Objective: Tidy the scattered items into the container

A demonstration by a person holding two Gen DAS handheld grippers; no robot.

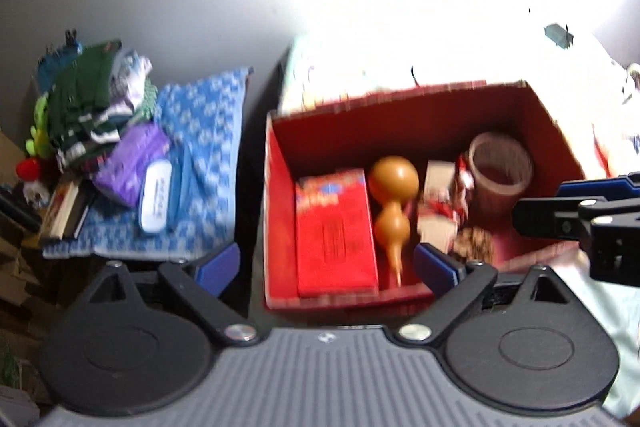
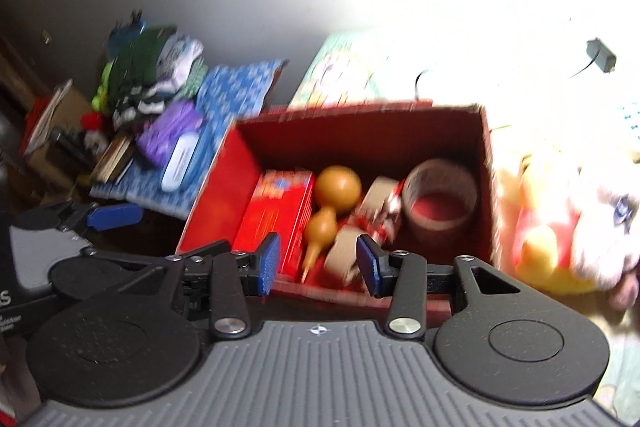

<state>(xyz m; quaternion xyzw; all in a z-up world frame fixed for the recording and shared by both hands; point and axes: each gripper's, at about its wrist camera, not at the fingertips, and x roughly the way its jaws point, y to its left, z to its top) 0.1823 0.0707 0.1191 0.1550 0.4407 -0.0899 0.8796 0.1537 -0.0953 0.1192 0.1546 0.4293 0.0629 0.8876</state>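
An open red cardboard box (image 1: 280, 163) (image 2: 216, 195) stands on the bed. Inside lie a flat red pack (image 1: 336, 231) (image 2: 276, 215), an orange gourd-shaped toy (image 1: 392, 203) (image 2: 332, 203), small wrapped pieces (image 1: 440, 203) (image 2: 380, 211) and a brown tape roll (image 1: 500, 171) (image 2: 440, 199). My left gripper (image 1: 326, 267) hangs open over the box's near-left edge, with nothing between its fingers. My right gripper (image 2: 319, 261) is open above the near wall, also without a load. In each view the other gripper shows at the side (image 1: 536, 215) (image 2: 100, 217).
A blue patterned cloth (image 1: 208, 131) (image 2: 244, 87) left of the box carries folded clothes (image 1: 92, 95), a purple pack (image 1: 132, 163), a white case (image 1: 156, 199) and books (image 1: 66, 207). A yellow, red and white plush toy (image 2: 560, 227) lies right of the box. The far bed is washed out by glare.
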